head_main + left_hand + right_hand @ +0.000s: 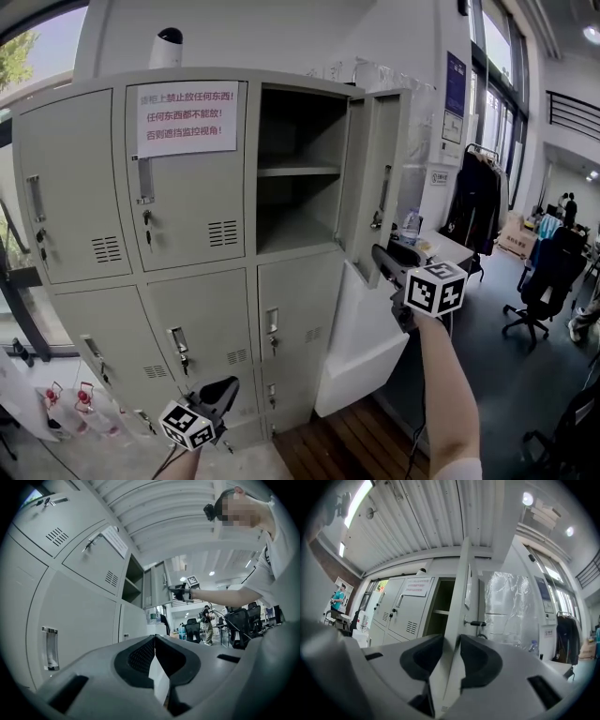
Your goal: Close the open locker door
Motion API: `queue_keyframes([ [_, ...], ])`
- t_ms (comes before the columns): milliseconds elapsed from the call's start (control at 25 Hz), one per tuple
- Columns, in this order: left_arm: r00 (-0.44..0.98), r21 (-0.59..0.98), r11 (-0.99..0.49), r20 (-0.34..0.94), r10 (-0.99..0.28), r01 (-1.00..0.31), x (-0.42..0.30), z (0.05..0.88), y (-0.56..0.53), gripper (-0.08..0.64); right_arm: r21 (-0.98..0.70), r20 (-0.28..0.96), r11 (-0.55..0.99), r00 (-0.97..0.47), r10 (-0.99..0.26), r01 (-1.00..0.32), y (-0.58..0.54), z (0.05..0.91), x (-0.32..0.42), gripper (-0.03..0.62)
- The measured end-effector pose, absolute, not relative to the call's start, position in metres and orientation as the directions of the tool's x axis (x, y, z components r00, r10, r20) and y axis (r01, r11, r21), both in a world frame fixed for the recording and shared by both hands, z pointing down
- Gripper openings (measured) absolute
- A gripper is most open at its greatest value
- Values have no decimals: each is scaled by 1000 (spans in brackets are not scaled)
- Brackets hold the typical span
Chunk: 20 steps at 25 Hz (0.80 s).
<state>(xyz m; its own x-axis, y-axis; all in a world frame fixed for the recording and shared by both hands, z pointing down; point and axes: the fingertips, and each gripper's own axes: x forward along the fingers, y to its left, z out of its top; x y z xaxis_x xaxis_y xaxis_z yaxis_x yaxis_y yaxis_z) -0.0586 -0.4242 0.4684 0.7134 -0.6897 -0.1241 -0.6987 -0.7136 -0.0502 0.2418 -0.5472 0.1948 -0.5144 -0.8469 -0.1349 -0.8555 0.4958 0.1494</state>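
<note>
The grey locker bank (187, 281) has one upper compartment (295, 169) standing open, with a shelf inside. Its open door (375, 178) swings out to the right. My right gripper (380, 255) is at the door's lower free edge. In the right gripper view the door edge (461, 620) runs up between the jaws of my right gripper (452, 641), and both pads press on it. My left gripper (225, 386) hangs low in front of the bottom lockers. In its own view the left gripper (154, 638) is shut with nothing in it.
A white panel (352, 347) leans against the lockers under the open door. A paper sign (187, 117) is taped to the neighbouring door. To the right are a desk with a bottle (410, 225), a clothes rack (478, 202) and an office chair (544, 281).
</note>
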Motion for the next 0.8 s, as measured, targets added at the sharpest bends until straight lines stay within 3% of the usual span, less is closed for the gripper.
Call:
queue_keyframes([
  [800,643,-45,-643,-136,-754,-764,-141,468,-415,8,172,-120,618,-639,-760,-767,-573,194,96,117],
])
